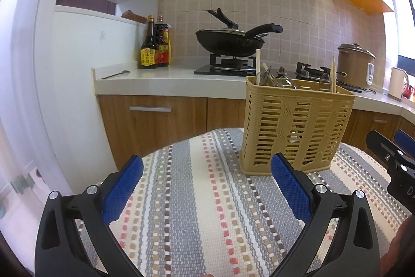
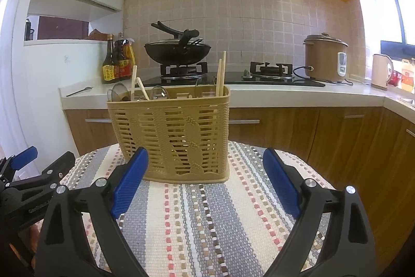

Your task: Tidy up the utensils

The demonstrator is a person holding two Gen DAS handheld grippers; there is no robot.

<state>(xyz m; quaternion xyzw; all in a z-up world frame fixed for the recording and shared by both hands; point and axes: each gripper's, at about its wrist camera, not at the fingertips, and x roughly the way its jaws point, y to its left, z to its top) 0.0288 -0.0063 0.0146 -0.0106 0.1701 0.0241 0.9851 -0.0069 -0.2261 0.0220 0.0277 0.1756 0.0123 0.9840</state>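
A tan slotted utensil basket (image 1: 295,126) (image 2: 172,131) stands upright on a striped woven mat (image 1: 197,199) (image 2: 202,220). Wooden chopsticks (image 2: 221,74) and clear spoons (image 2: 159,92) stick up out of it. My left gripper (image 1: 207,168) is open over the mat, to the left of the basket and short of it, with nothing between its blue pads. My right gripper (image 2: 205,160) is open too, facing the basket's front wall from just short of it, and holds nothing. The right gripper's fingers (image 1: 399,152) show at the right edge of the left wrist view.
Behind the mat runs a kitchen counter (image 2: 259,92) with a gas hob, a black wok (image 2: 177,51), sauce bottles (image 2: 116,61), a brown rice cooker (image 2: 325,57) and a kettle (image 2: 382,72). A lone spoon (image 1: 116,74) lies on the counter's left end. Wooden cupboard doors stand below.
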